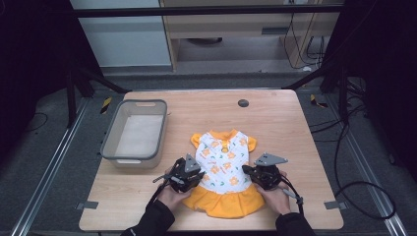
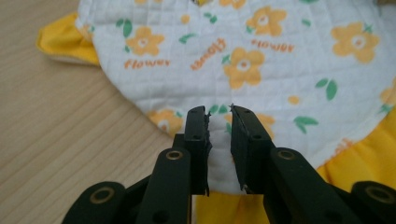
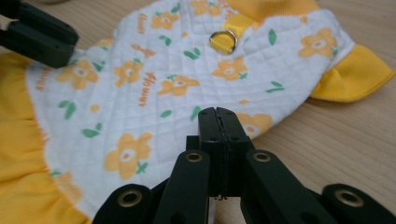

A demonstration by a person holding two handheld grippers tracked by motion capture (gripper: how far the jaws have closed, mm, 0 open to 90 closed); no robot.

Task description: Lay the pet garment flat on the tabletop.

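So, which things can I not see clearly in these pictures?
- Right gripper, right gripper view: its shut jaws hide whether any dress cloth is pinched.
- Dress hem, left gripper view: cut off by the frame's edge.
- Bin, high view: the near wall hides part of its floor.
- Small dark round thing, high view: too small to identify.

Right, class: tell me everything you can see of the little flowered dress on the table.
The dress lies flat on the wooden table, collar away from the person. Its bodice is white quilted fabric printed with orange flowers, green leaves and the word "Flower"; the short sleeves, collar and ruffled skirt are plain yellow. A metal ring sits on a yellow tab near the collar. The left gripper has a fold of the bodice's edge between its jaws; the right gripper is shut at the opposite edge, whether on cloth is unclear.
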